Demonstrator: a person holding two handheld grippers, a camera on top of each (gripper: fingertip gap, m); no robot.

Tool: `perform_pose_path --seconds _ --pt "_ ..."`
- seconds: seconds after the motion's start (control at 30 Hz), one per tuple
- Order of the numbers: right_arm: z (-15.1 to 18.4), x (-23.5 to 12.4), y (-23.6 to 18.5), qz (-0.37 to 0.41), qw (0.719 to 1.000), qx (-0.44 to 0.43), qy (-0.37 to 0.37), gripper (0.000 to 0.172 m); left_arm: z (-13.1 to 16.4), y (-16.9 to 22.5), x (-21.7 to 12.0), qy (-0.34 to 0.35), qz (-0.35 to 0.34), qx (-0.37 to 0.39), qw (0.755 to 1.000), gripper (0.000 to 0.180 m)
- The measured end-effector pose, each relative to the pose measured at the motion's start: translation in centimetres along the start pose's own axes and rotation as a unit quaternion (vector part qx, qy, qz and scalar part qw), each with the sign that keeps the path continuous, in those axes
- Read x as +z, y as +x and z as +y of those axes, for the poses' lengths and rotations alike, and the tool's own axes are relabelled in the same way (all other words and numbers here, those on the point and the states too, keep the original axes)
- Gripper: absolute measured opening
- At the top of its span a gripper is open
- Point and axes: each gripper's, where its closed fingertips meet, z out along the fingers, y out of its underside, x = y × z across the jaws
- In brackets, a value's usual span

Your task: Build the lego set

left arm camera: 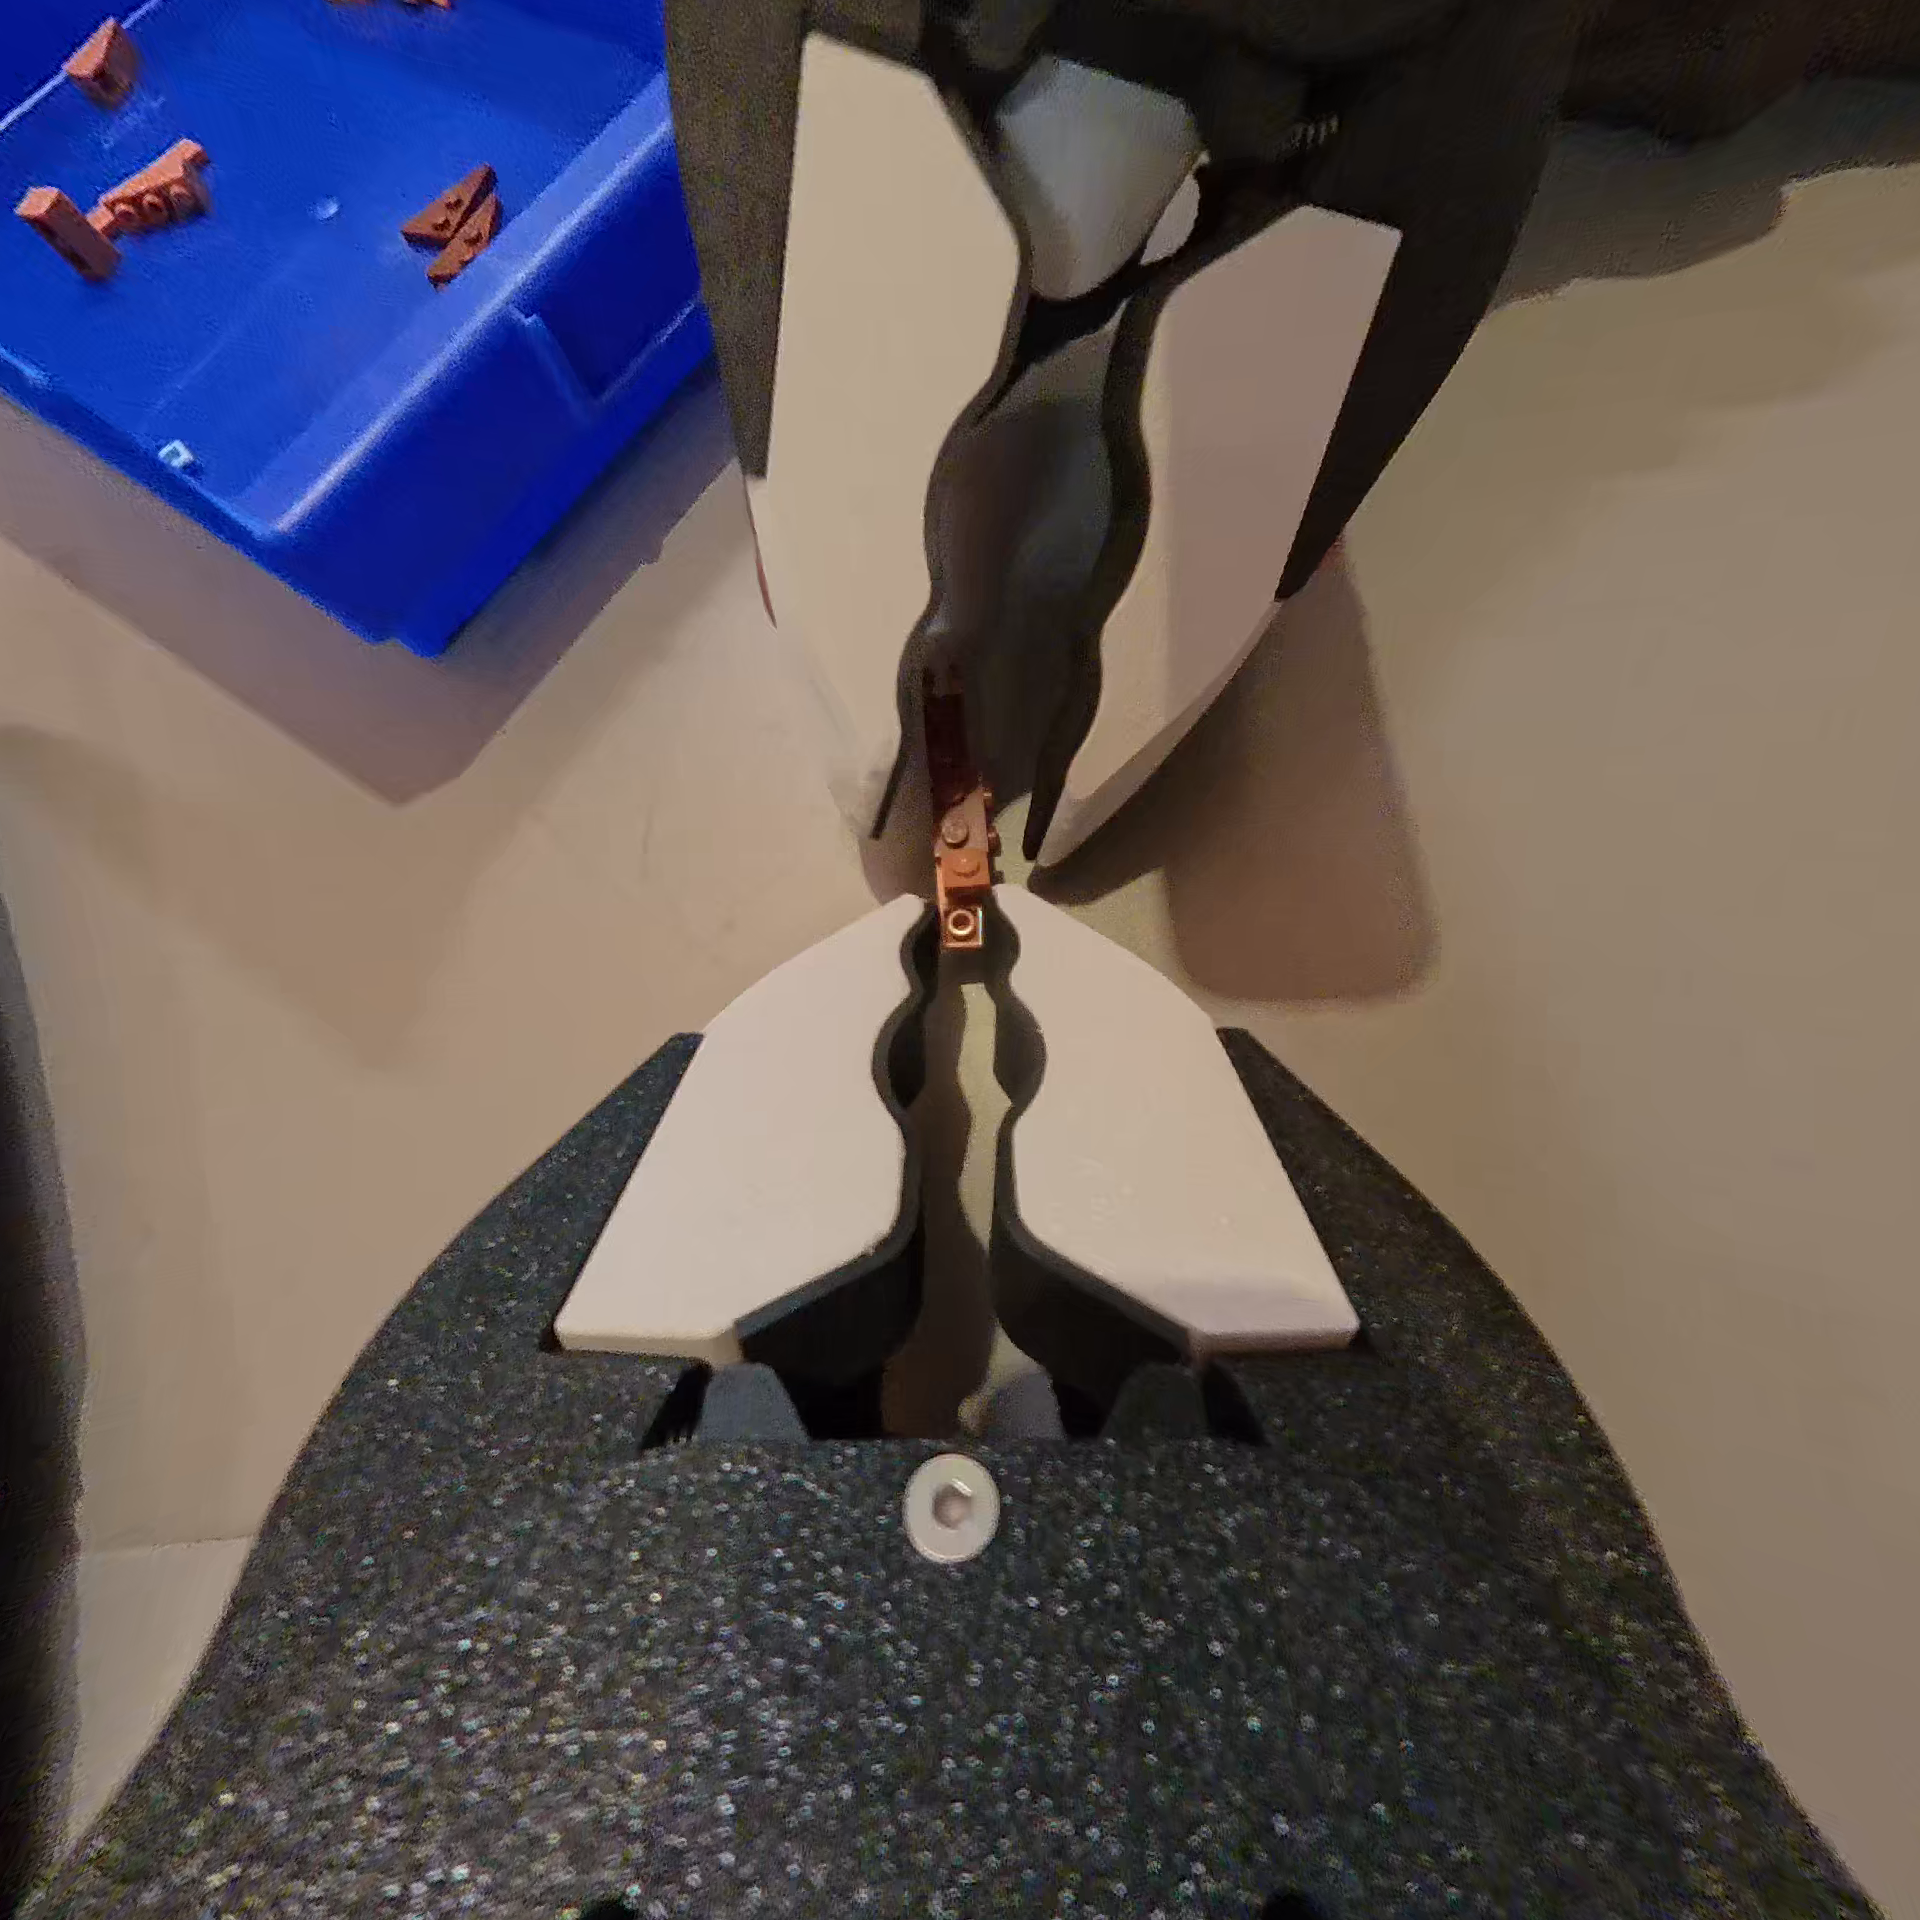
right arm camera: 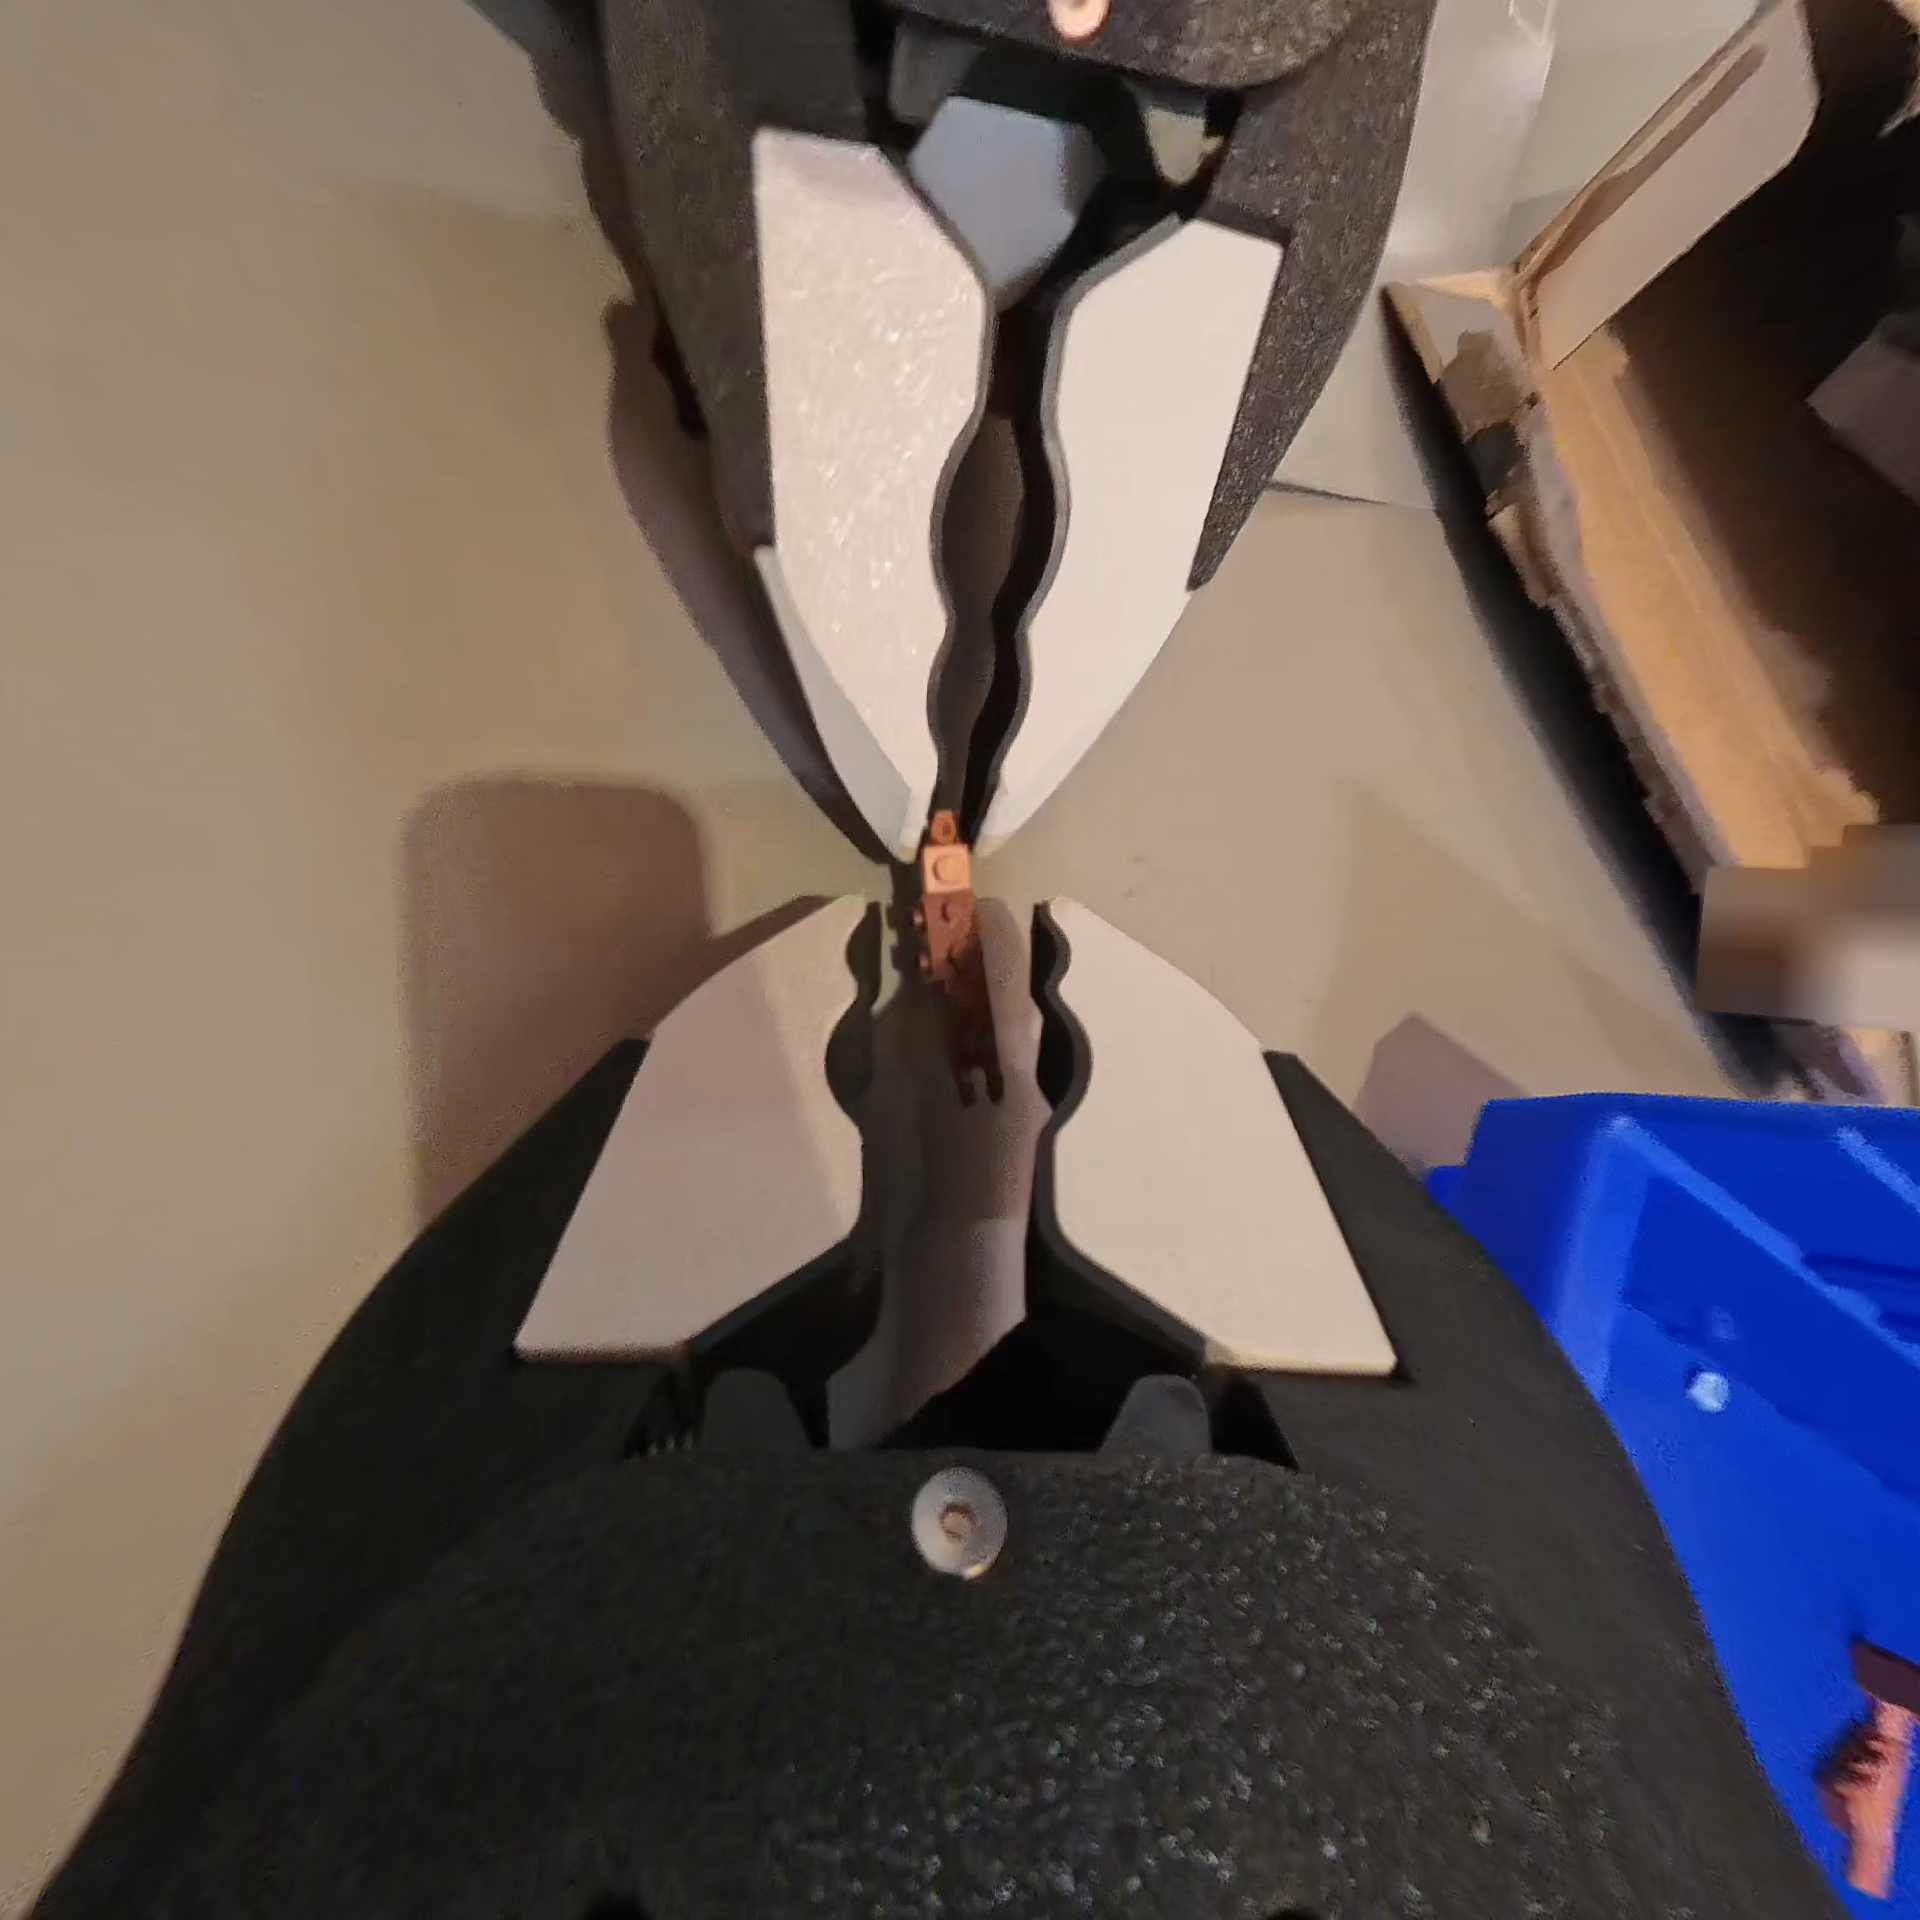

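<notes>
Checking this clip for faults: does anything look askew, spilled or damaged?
Nothing damaged or spilled. The left tongs grip one end of a small brown brick assembly; the right tongs stand open around its other end, not pressing it.

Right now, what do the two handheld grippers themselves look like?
Both match: the left gripper and right gripper have black, speckled, grainy bodies tapering forward, each with a round silver screw at the centre. Their fingers are pale grey-white wedges with black, wavy-edged inner pads. No cables or sleeves show.
</notes>
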Motion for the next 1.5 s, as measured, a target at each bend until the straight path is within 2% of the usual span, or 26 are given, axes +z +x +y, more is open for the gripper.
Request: perform_pose_path --seconds 0.17,0.3,0.4,0.67,1.2,1.3,1.37,1.5 --pt "0.0 -0.3 1.2 0.081 0.989 -0.126 0.017 0.035 0.4 -0.7 -1.0 0.011 0.015 -0.039 0.999 0.007" --pt "-1.4 -0.5 1.7 0.159 0.956 -0.243 0.030 0.037 0.2 -1.0 -1.9 0.026 0.026 -0.061 0.997 0.007" --pt "-1.7 -0.1 1.9 0.188 0.941 -0.281 0.022 0.035 0.0 -1.0 -2.4 0.031 0.028 -0.065 0.997 0.007" --pt "-2.2 0.6 2.0 0.218 0.926 -0.308 0.022 0.014 -0.3 -0.8 -2.8 0.037 0.030 -0.063 0.997 0.007" --pt "-2.5 0.4 2.3 0.227 0.927 -0.295 0.037 0.013 -0.7 -1.2 -3.2 0.050 0.012 -0.040 0.998 0.011" --pt "-2.4 0.3 2.5 0.223 0.933 -0.279 0.041 0.013 -0.7 -1.6 -3.5 0.052 -0.018 0.008 0.998 0.026" --pt "-2.5 0.1 2.5 0.218 0.939 -0.263 0.048 0.013 -0.5 -1.8 -3.8 0.049 -0.050 0.068 0.995 0.033" --pt "-2.5 -0.1 2.8 0.217 0.944 -0.243 0.052 0.013 -1.5 -1.7 -4.0 0.068 -0.111 0.183 0.975 0.032"
